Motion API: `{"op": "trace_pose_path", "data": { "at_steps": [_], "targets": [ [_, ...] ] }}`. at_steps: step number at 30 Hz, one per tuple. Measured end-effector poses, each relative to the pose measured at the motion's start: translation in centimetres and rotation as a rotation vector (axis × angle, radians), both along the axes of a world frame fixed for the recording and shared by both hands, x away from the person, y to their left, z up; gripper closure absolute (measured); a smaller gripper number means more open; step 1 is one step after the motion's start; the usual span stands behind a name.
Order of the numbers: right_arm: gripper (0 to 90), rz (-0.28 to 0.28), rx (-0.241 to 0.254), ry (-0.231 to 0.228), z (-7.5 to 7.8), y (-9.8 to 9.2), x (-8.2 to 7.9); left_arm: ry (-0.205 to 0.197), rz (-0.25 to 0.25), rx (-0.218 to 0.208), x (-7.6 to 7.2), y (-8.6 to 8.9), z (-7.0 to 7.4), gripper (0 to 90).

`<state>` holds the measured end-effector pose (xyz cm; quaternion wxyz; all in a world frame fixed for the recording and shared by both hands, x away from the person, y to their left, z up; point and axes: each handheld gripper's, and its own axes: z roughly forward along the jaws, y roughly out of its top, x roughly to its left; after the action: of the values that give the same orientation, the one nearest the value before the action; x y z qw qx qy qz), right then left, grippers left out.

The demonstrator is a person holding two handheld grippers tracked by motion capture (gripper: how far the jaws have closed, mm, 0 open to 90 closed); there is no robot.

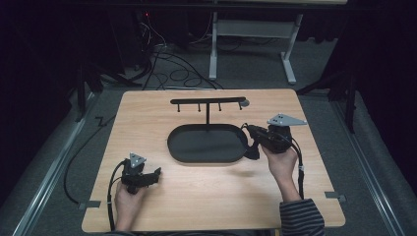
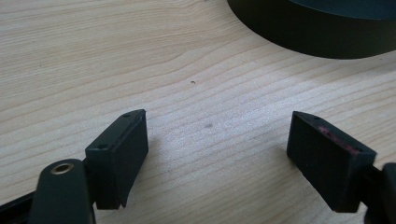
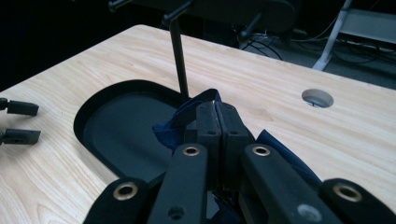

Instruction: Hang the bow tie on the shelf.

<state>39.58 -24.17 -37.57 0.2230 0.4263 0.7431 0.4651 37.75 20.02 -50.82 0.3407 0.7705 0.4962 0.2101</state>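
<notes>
My right gripper (image 1: 245, 127) hovers over the right end of the black oval tray (image 1: 172, 147) and is shut on a dark blue fabric strap (image 3: 173, 125). A loop of the strap pokes up past the closed pads, and the rest hangs below the gripper as a dark bundle (image 1: 252, 150). Behind the tray stands a black T-shaped rack (image 1: 208, 101) with small hooks under its bar; its post (image 3: 179, 60) rises just ahead of my right gripper (image 3: 216, 109). Low on the table's front left, my left gripper (image 1: 157, 172) is open, with only bare wood between its jaws (image 2: 217, 140).
The tray's wall (image 2: 303, 37) lies ahead and to the right of the left gripper. A round cable hole (image 3: 317, 98) sits in the wooden table near the rack's right end. Beyond the table are a dark floor, cables and a white table frame (image 1: 214, 44).
</notes>
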Motion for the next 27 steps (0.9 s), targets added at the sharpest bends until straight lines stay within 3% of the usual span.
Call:
{"op": "trace_pose_path", "data": {
  "at_steps": [16, 27],
  "targets": [
    [90.0, -0.001, 0.009, 0.008, 1.2, 0.4, 1.7, -0.001, 0.001, 0.0, 0.0, 0.0, 0.0, 21.1],
    [90.0, -0.008, -0.001, -0.019, 2.5, 0.8, 2.6, -0.001, 0.0, 0.001, 0.0, 0.0, 0.0, 21.1]
  ]
}}
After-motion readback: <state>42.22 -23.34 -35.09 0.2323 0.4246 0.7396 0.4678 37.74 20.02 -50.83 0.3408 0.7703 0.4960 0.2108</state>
